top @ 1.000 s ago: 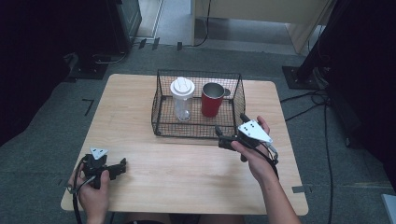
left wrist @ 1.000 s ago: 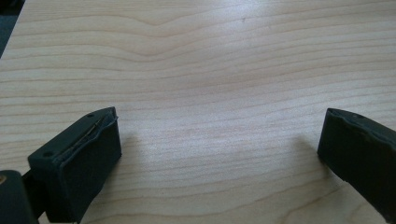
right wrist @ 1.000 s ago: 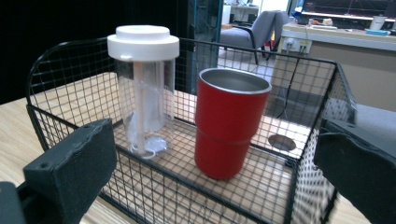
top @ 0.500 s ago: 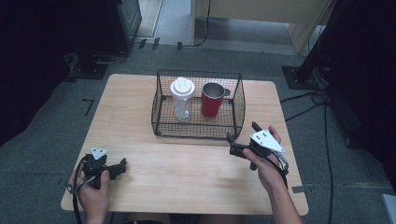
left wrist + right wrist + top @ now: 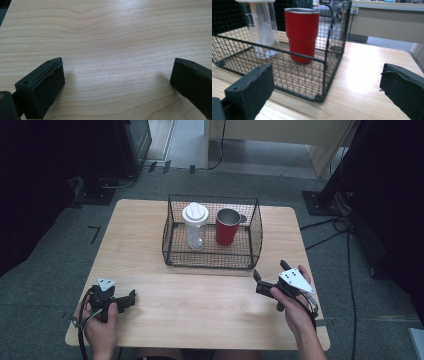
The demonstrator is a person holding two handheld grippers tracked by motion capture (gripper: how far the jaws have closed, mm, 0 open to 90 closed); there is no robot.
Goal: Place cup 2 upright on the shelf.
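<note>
Your right gripper [image 5: 270, 279] (jaws wide, holding nothing) points to 11 o'clock at the red cup [image 5: 227, 226], ready to grab it.

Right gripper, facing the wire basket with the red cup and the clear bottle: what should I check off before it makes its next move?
1. Right gripper jaws apart and holding nothing: ok.
2. Red cup upright inside the wire basket: ok.
3. Clear bottle with white lid upright beside the cup, apart from it: ok.
4. Straight path to the cup: not ok, the basket's near wall stands between; reaching over the rim looks likelier.
5. Left gripper open, low over bare table, away from the basket: ok.
6. Whether the cup holds anything: cannot tell.
</note>
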